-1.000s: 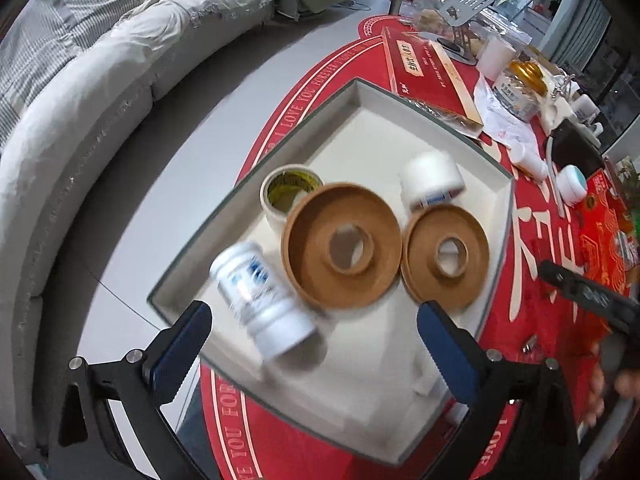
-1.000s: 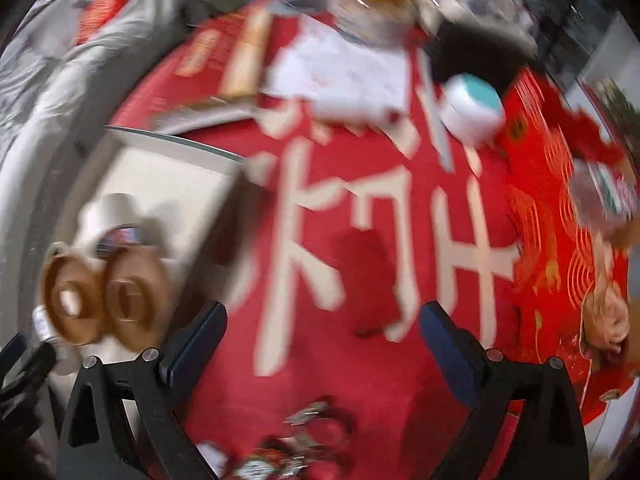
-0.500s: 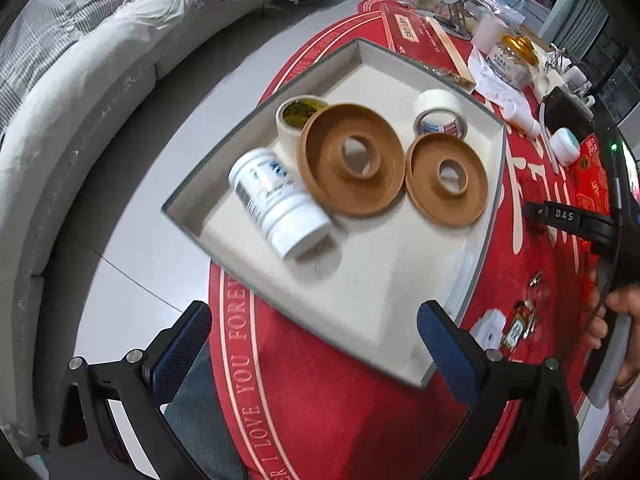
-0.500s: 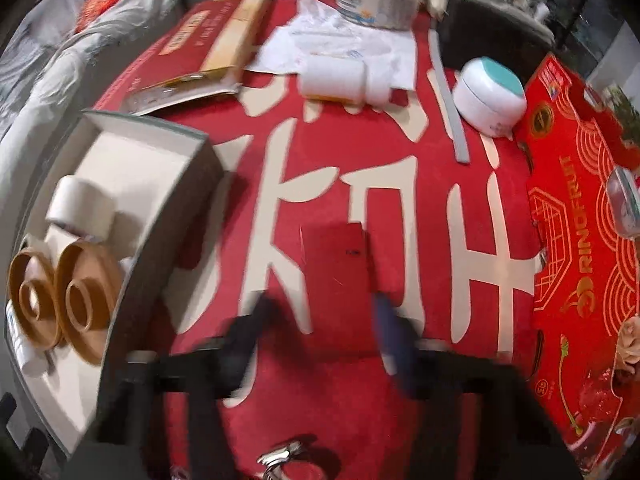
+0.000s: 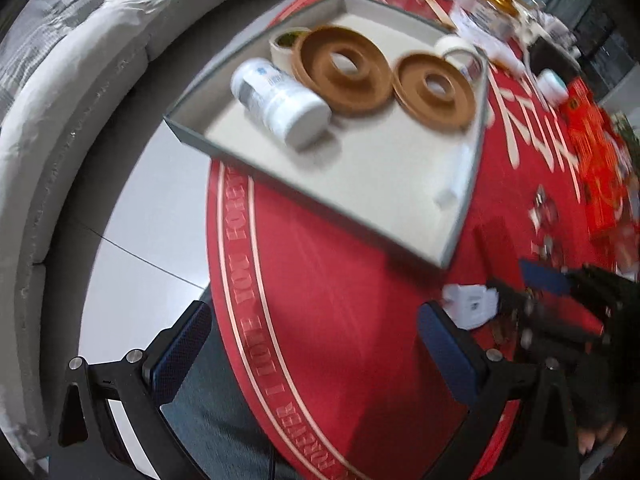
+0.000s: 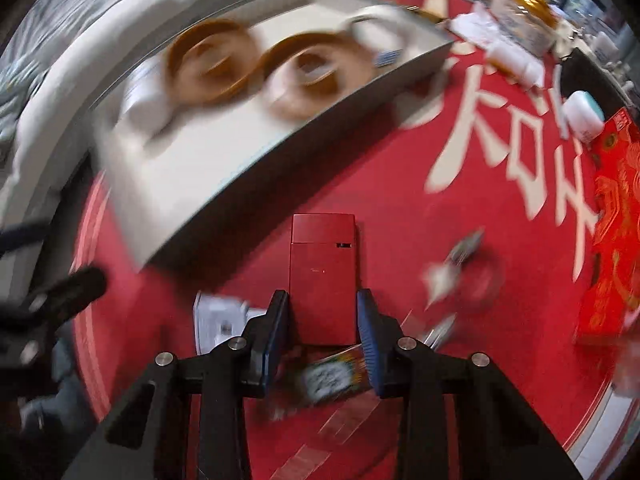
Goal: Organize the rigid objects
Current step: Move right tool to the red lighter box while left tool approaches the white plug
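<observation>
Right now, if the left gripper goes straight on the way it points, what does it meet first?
Probably the red tablecloth. The left gripper is open with nothing between its fingers, and it points steeply down at bare cloth near the table edge. The tray lies further ahead, though depth is unclear.

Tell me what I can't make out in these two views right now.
- Bottle label, left view: motion blur.
- Small items right of the red box, right view: smeared.
- White packet, right view: partly behind a finger.
- Right gripper, left view: blurred, so its grip is unreadable there.
</observation>
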A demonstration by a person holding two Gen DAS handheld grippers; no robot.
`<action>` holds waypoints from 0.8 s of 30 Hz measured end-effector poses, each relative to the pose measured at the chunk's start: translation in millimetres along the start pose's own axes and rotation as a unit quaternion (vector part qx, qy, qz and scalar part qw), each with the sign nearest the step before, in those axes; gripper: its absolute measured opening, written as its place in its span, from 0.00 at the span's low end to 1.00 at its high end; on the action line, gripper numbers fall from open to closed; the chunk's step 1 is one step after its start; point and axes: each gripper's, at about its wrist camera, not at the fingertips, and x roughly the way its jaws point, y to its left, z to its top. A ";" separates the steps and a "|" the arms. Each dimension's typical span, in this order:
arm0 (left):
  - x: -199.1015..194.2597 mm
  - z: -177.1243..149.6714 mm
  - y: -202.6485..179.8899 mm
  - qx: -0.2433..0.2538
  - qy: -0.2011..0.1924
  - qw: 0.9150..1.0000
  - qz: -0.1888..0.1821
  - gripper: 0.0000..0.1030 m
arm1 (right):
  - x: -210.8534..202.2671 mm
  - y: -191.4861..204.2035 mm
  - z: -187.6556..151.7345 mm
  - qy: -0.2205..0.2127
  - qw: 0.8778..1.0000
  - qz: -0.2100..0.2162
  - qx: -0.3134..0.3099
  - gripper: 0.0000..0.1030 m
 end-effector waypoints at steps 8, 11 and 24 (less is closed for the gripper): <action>-1.6 -25.2 -18.3 0.021 0.008 1.000 -0.004 1.00 | -16.0 18.0 -62.7 0.002 0.999 0.012 0.042 0.35; -5.6 -26.5 -29.3 0.033 -0.002 0.999 -0.004 1.00 | -28.7 -14.8 -72.6 -0.017 0.992 0.016 0.127 0.35; 30.3 -15.9 -77.5 -0.010 0.025 1.000 0.016 1.00 | -29.1 -120.9 -115.6 -0.012 0.959 -0.041 0.282 0.35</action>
